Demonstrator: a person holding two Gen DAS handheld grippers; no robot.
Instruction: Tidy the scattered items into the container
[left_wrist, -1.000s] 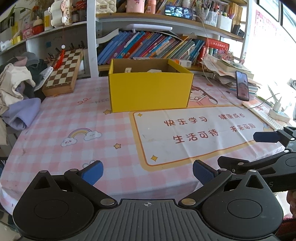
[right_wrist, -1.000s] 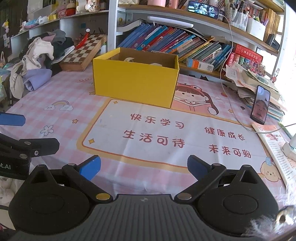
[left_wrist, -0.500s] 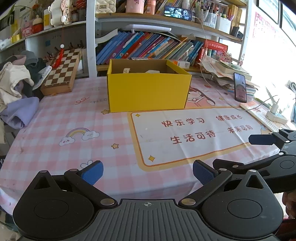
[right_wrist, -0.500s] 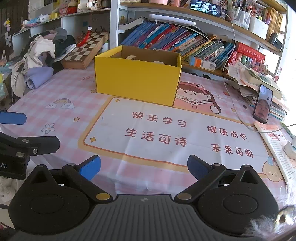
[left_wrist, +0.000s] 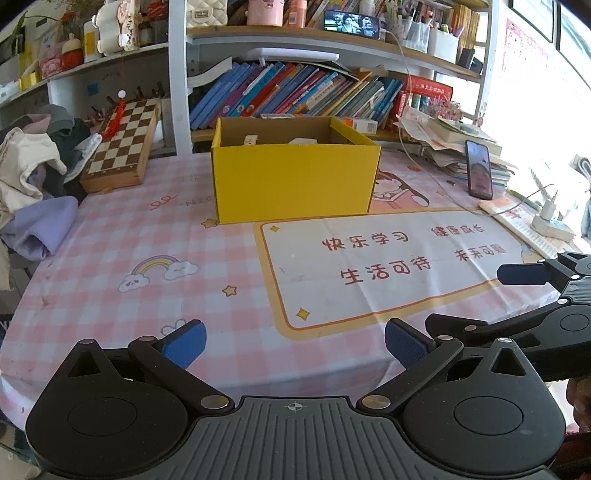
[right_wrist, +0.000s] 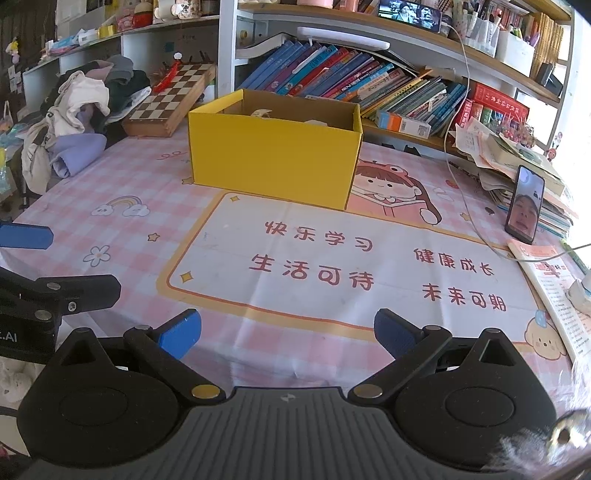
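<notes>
Left gripper (left_wrist: 294, 341): jaws spread wide, nothing between the blue pads, hanging over the near edge of the table (left_wrist: 110, 266). Right gripper (right_wrist: 287, 332): same, spread and empty, just beside the left one; each shows at the edge of the other's view.

Ahead of both: bare pink checked cloth and the printed mat (right_wrist: 332, 266). No loose item on either. Yellow box (left_wrist: 295, 177) sits upright past the mat, top open, a few pale things visible inside; can't tell what they are.

Off to the sides: chessboard (left_wrist: 122, 147) and clothes pile (left_wrist: 33, 177) on the left, phone (right_wrist: 524, 205) propped against a stack of books on the right.

Judgement: looks like the tidy is done or between picks, both hands parked. If another item is meant to go in, next move needs a target picked first, since nothing obvious lies within reach, then a reach out across the mat and a clean drop over the box rim.
</notes>
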